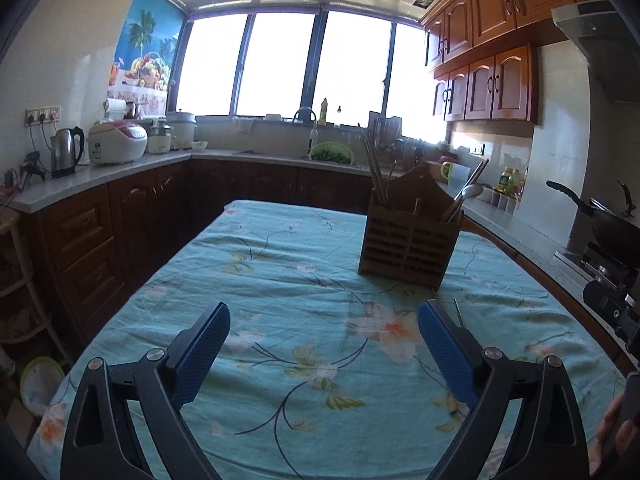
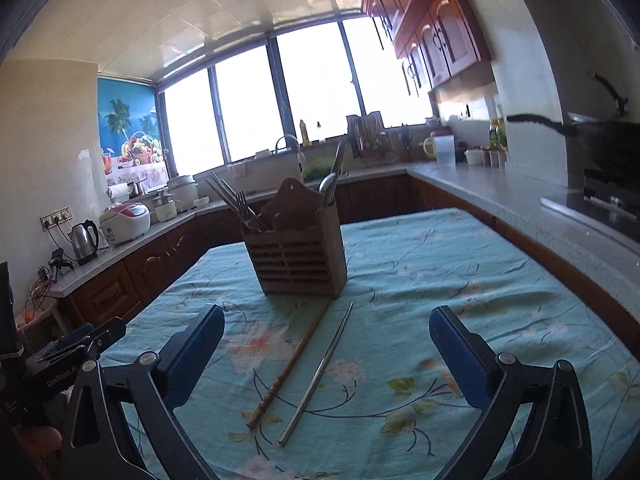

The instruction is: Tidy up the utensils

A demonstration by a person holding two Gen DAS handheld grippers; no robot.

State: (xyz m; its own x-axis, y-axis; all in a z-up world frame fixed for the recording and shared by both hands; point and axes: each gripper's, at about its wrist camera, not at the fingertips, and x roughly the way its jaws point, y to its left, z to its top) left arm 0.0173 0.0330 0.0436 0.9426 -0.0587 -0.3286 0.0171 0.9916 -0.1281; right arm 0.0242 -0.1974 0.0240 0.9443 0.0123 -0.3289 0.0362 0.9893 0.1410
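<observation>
Chopsticks: a wooden chopstick [image 2: 291, 364] and a metal chopstick [image 2: 320, 374] lie side by side, apart, on the flowered tabletop [image 2: 460, 264], tips toward the wooden utensil holder [image 2: 298, 258].
Handling: both look light, stiff and thin; the metal one is likely slippery, the wooden one has a turned, grippier butt.
Where to hold: probably mid-shaft, pads across the stick, lifting one at a time.
Holder: already carries chopsticks, forks and a spoon [image 2: 329, 188].
Right claw [image 2: 327, 354]: open wide, empty, above the two sticks.
Left claw [image 1: 325, 346]: open, empty, over bare cloth.
</observation>
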